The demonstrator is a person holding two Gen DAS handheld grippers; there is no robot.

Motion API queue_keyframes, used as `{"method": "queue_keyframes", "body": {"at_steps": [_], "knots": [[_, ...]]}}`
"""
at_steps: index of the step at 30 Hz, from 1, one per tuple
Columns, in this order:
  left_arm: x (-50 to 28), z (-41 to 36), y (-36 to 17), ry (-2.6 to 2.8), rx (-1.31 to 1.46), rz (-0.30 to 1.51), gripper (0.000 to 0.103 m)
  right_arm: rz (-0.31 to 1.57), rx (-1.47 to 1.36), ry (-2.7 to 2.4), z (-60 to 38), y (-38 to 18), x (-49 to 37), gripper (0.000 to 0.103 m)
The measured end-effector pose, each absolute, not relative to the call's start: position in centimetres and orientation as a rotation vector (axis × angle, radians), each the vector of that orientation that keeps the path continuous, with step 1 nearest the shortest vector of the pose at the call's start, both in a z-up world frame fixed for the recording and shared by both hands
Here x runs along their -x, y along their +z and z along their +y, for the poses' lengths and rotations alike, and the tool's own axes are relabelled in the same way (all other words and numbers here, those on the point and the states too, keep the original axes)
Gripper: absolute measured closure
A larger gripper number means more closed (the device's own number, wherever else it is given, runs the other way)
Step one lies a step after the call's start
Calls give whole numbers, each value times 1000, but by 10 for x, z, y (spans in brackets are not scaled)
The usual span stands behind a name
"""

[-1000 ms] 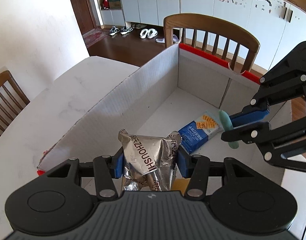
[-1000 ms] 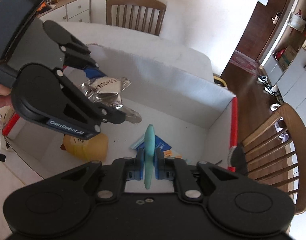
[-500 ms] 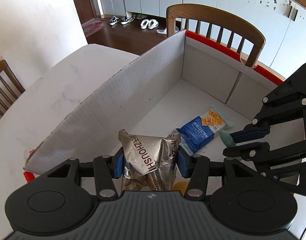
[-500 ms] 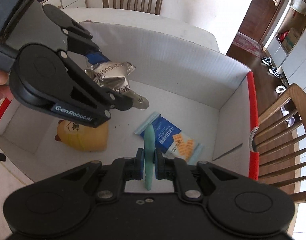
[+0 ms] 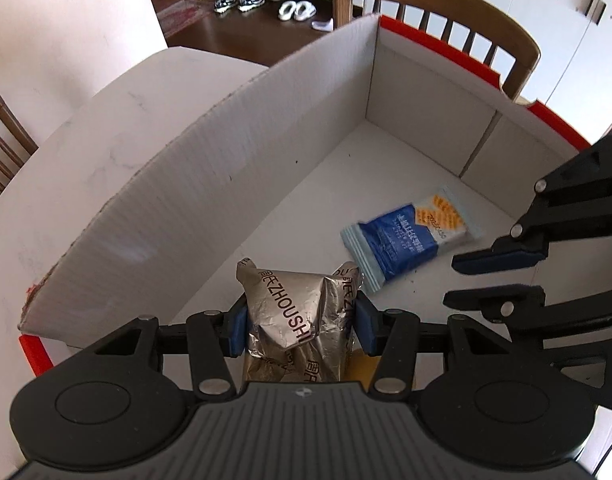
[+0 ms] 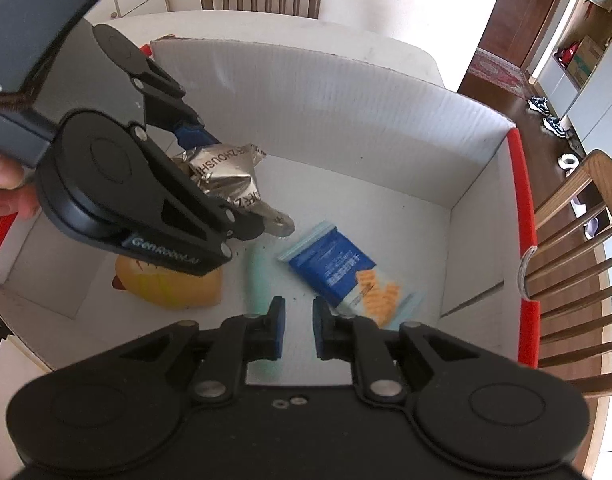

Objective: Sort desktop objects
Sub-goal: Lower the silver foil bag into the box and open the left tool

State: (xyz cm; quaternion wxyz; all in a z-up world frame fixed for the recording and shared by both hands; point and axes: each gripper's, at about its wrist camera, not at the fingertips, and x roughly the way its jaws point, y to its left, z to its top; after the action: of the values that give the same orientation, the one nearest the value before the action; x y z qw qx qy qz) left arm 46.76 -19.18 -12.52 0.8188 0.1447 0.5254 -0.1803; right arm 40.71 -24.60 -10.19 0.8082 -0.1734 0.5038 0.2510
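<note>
My left gripper (image 5: 300, 328) is shut on a crumpled silver foil packet (image 5: 294, 312), held low inside a white cardboard box (image 5: 226, 184) with red rims. My right gripper (image 6: 298, 316) hangs over the box floor and its jaws are opening, with nothing between them. A blurred pale teal stick (image 6: 259, 280) lies just ahead of the left fingertip, free of the pads. A blue and orange cracker packet (image 6: 345, 276) lies on the box floor to the right. The left wrist view shows the right gripper (image 5: 465, 278) beside that packet (image 5: 409, 236). The stick is hidden there.
A yellow duck-like toy (image 6: 170, 288) lies on the box floor, partly under the left gripper (image 6: 226, 184). The box stands on a white table (image 5: 86, 140). Wooden chairs (image 6: 577, 240) stand at the table's edges. A hand (image 6: 6, 196) holds the left gripper.
The right gripper's jaws have parted and the teal stick has dropped out of them toward the box floor. Both grippers have sunk lower into the box. The foil packet stays gripped.
</note>
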Motion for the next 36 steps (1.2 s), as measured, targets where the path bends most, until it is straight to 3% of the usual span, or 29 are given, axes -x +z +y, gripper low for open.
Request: {"method": "queue_keyframes", "body": {"at_steps": [6,11,13,16,36], "knots": [[-473,-189,-126,-368,-292,1148,52,1078,372,538,-248,-101,-405,81],[-476,-191,-128,-367,-297,1171,47,1074,362,537,-250,-97,-403,68],[-474,-192,-126,-359,-310,1154,35,1068,359,531,-251,-96,-401,63],[-472,-191,-121,-346,-300,1122,28,1055,345,526,-254,-93,-399,48],[-431,-161,-63,-322,-205,970,28,938,314,552,-248,-54,-373,41]]}}
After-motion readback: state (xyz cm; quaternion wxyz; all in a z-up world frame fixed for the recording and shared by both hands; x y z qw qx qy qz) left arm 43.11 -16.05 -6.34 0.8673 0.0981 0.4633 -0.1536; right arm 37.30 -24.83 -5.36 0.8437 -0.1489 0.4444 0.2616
